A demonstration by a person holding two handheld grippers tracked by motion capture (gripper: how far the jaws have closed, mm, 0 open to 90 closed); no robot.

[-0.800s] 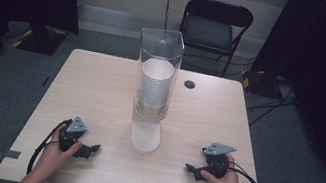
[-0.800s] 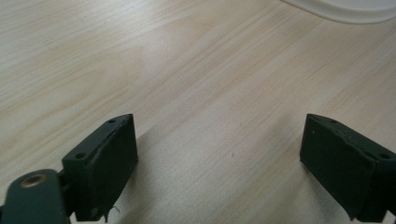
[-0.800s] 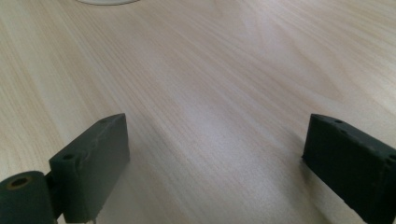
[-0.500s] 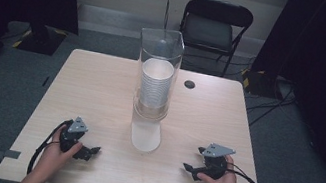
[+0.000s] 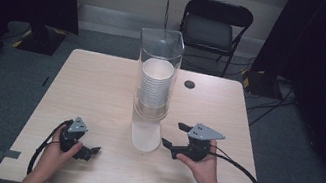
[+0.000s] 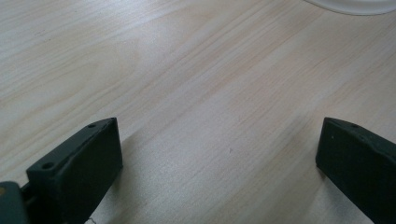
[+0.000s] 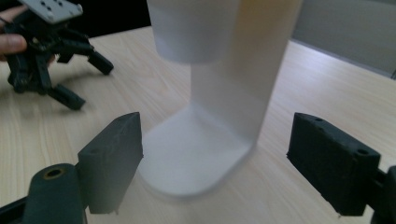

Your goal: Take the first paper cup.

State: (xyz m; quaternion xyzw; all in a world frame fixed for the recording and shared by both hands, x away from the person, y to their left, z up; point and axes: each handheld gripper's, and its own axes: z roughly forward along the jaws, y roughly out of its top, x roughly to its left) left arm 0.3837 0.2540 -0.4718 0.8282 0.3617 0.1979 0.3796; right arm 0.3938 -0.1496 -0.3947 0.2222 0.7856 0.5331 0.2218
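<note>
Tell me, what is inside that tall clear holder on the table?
The clear holder holds a stack of white paper cups, their rims showing as stacked rings through the wall. Only the top cup's inside shows; those beneath are nested, so their number cannot be told.

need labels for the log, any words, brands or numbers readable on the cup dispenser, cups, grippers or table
None can be read.
Cup dispenser: clear and plain, no print seen.
Stacked cups: plain white.
Left gripper and right gripper: black with grey plates, no marks legible.
Table: bare wood grain.
</note>
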